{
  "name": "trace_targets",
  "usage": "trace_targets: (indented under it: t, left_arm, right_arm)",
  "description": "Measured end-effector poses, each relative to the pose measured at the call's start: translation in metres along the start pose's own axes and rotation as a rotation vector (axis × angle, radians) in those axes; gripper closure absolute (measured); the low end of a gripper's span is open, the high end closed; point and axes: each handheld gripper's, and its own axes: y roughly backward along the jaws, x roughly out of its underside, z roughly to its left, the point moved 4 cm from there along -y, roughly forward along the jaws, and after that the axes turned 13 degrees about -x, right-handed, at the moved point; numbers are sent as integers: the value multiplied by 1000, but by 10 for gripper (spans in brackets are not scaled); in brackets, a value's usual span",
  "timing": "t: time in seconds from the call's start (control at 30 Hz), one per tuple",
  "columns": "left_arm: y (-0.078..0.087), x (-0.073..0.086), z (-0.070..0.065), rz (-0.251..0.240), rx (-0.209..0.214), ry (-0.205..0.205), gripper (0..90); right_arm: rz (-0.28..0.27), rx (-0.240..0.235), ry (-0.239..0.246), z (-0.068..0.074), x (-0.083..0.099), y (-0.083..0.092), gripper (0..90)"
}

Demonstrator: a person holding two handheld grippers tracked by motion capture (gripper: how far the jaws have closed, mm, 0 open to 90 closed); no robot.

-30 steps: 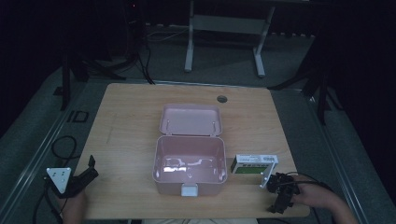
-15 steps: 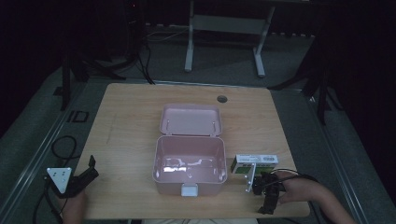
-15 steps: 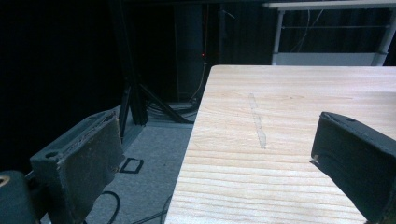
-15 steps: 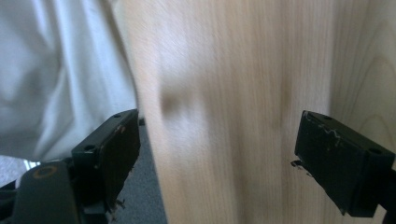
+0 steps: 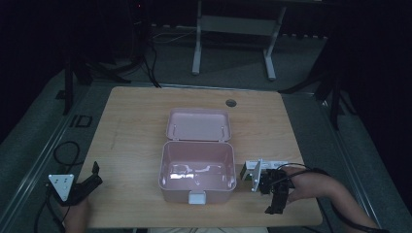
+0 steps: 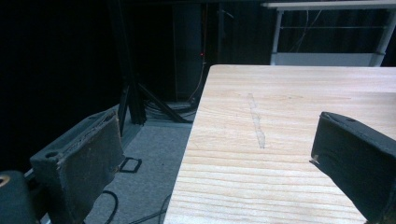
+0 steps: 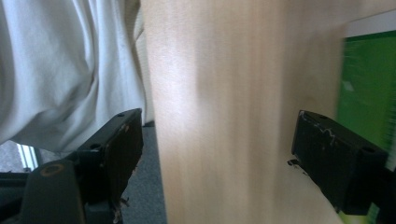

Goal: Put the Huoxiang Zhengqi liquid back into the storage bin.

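- Just right of the open pink plastic box (image 5: 197, 170) lies the small green-and-white carton (image 5: 262, 167); my right gripper (image 5: 266, 183) beside it, jaws wide, just been closing a little — nothing between them
- I'd square the pads on its long sides before lifting — left gripper (image 5: 90, 180) idle, open

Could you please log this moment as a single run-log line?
right gripper: open, jaws just closing slightly, nothing between, beside green box | left gripper: open, at table edge | pink case: lid open

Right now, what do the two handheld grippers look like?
Both are black. The left gripper has blocky, scuffed black jaws, a grey three-cornered plate and a black cable looping off it. The right gripper has chipped black jaws, a grey plate and a thin cable.
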Motion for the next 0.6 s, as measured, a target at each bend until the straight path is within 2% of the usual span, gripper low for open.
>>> trace_targets:
  t: [0.17,0.27,0.4,0.43,0.53,0.6]
  left_arm:
    - [0,0,0,1,1,0,24]
    - [0,0,0,1,1,0,24]
    - [0,0,0,2,2,0,24]
    - [0,0,0,1,2,0,24]
    - [0,0,0,1,2,0,24]
    - [0,0,0,4,4,-3,24]
  right_arm:
    - [-5,33,5,-4,0,16,164]
    - [-13,58,12,-9,1,32,164]
    - [-12,71,5,-11,1,36,164]
    - [-19,108,-1,-18,3,47,169]
    - [-26,120,-3,-21,5,52,200]
    - [-26,141,-12,-28,7,59,200]
